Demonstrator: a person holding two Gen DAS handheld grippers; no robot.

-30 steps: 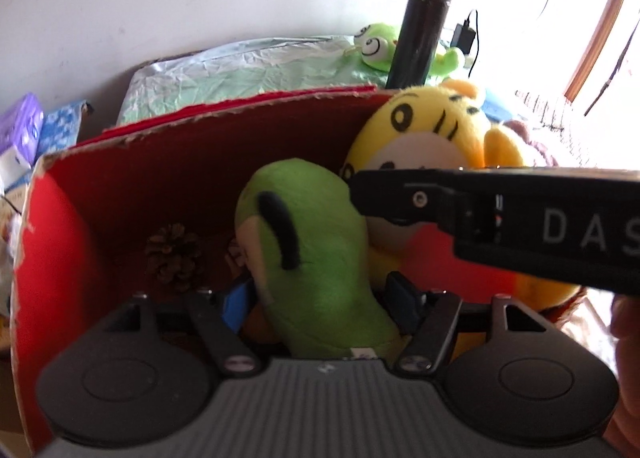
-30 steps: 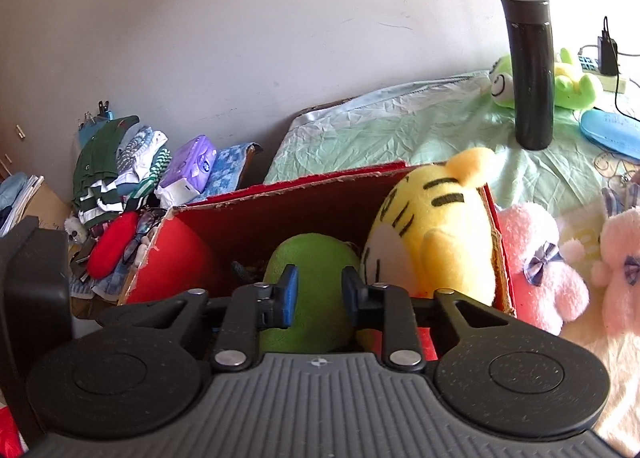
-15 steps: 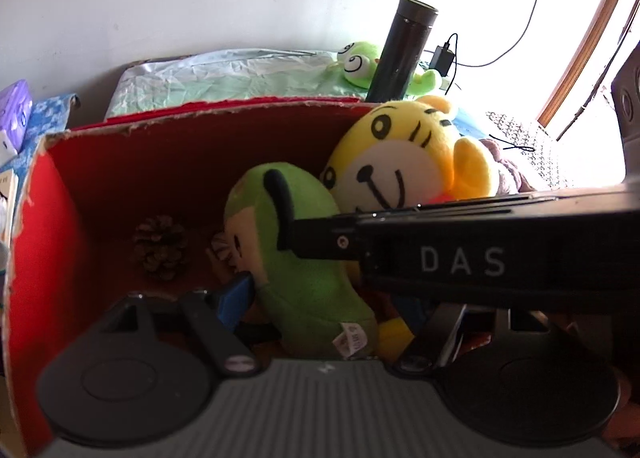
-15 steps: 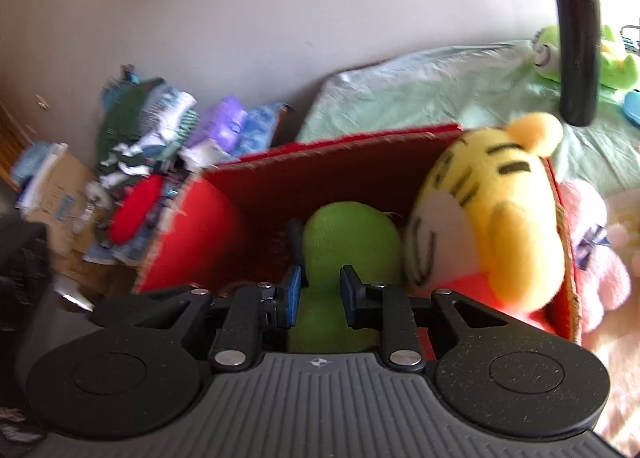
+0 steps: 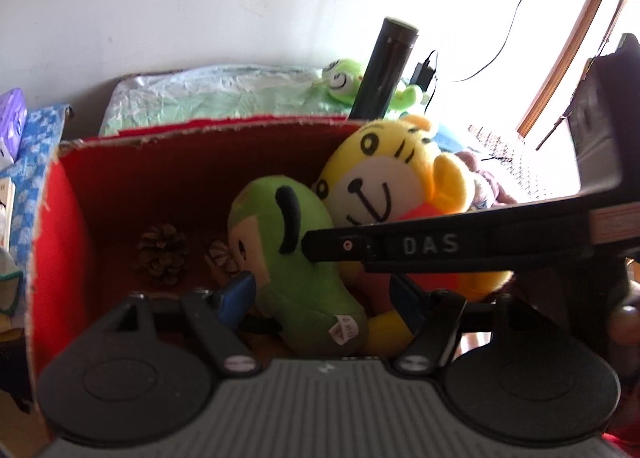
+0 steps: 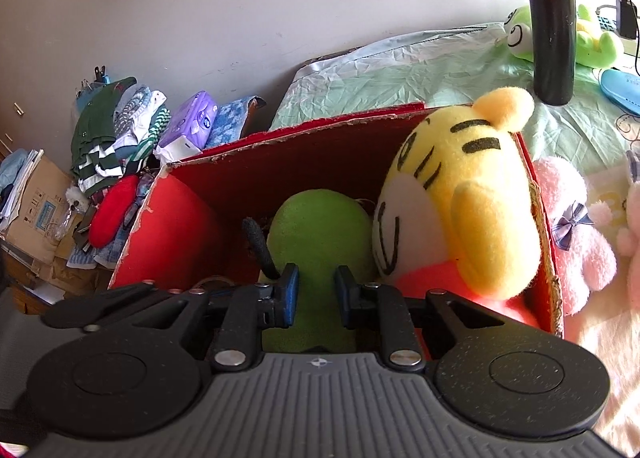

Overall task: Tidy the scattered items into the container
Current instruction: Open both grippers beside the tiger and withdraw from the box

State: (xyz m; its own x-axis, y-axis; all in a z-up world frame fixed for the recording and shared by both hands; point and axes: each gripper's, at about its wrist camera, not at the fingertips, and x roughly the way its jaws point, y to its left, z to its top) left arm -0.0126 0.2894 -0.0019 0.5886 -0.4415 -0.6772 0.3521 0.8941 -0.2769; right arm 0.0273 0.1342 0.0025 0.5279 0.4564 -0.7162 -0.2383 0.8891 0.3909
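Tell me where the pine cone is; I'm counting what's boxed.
Left wrist view: the pine cone lies inside the red box, left of the green plush.

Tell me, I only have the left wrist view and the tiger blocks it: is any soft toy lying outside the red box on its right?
Observer: Yes, a pink plush with a checked bow lies just outside the red box, beside the yellow tiger.
Operator: Is the black flask in the box?
Observer: No, the black flask stands upright on the green sheet behind it.
Operator: Anything on the box's other side?
Observer: A heap of clothes.
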